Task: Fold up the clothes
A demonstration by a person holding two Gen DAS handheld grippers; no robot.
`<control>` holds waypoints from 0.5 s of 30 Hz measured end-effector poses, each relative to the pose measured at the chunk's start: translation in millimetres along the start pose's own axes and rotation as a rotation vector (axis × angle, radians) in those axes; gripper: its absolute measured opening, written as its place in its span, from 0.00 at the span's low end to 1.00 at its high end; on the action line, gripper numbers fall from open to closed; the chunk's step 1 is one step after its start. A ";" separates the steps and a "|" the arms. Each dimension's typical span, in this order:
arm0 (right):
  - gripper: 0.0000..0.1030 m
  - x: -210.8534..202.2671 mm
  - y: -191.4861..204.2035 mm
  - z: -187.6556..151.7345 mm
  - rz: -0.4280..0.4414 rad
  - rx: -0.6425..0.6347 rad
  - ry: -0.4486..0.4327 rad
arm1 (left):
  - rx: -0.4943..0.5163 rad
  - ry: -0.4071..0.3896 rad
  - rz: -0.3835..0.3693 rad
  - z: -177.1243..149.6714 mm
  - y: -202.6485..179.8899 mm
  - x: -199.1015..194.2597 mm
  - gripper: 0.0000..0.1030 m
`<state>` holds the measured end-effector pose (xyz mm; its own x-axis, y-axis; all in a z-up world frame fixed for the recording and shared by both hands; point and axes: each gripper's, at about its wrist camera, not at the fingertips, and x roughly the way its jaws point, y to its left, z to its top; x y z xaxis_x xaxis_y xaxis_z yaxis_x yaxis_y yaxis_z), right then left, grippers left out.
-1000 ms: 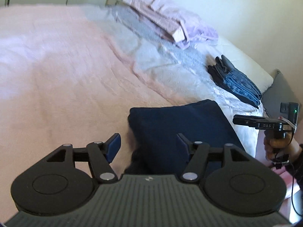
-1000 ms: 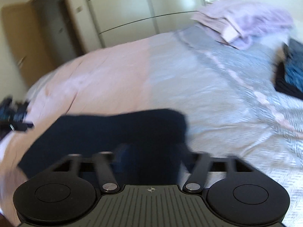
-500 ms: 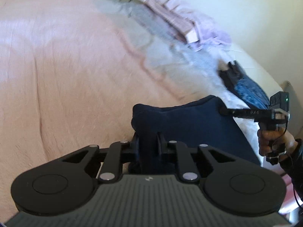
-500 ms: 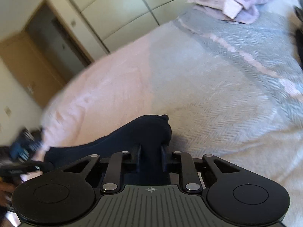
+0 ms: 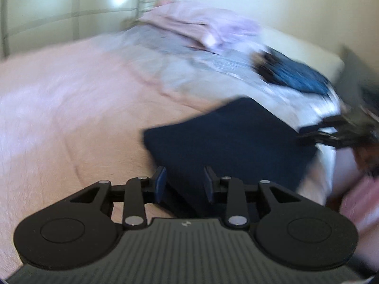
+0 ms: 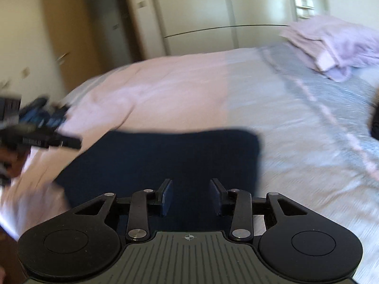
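Left wrist view, blurred. Left gripper [image 5: 183, 184] at lower centre, jaws part-way apart and opening; blue pads [image 5: 160, 183] stand clear of the cloth, nothing pinched between them. Folded navy garment [image 5: 227, 139] lies flat on the bed, centre to right of the frame, its near edge running under the gap between the pads. Pink blanket [image 5: 71, 108] fills the left half. Grey-white cover [image 5: 213, 71] runs from upper centre toward the right. Lilac folded pile [image 5: 201, 26] at top centre. Folded jeans [image 5: 296, 75] at upper right. Right gripper [image 5: 336, 130] shows at the right edge, smeared, beside the garment's right corner.

Right wrist view. Right gripper [image 6: 190, 195] at lower centre, jaws narrow-to-medium and opening, pads not touching the garment [image 6: 165, 156], which lies directly ahead and below. Left gripper [image 6: 40, 139] at the left edge, with a hand [image 6: 11, 161] beneath it. Wardrobe [image 6: 225, 14] across the top; lilac pile [image 6: 331, 45] at upper right.
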<state>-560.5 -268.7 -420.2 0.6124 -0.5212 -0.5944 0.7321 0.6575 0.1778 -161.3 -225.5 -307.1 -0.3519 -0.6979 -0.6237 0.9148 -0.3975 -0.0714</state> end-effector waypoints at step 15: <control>0.42 26.6 58.3 -54.2 -0.072 -0.263 0.107 | 0.389 0.059 0.163 -44.2 -66.2 21.8 0.28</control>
<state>-517.7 -214.7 -468.2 0.5168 -0.5200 -0.6801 0.6614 0.7469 -0.0685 -220.8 -188.1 -350.4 -0.1867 -0.7395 -0.6468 0.8107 -0.4878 0.3236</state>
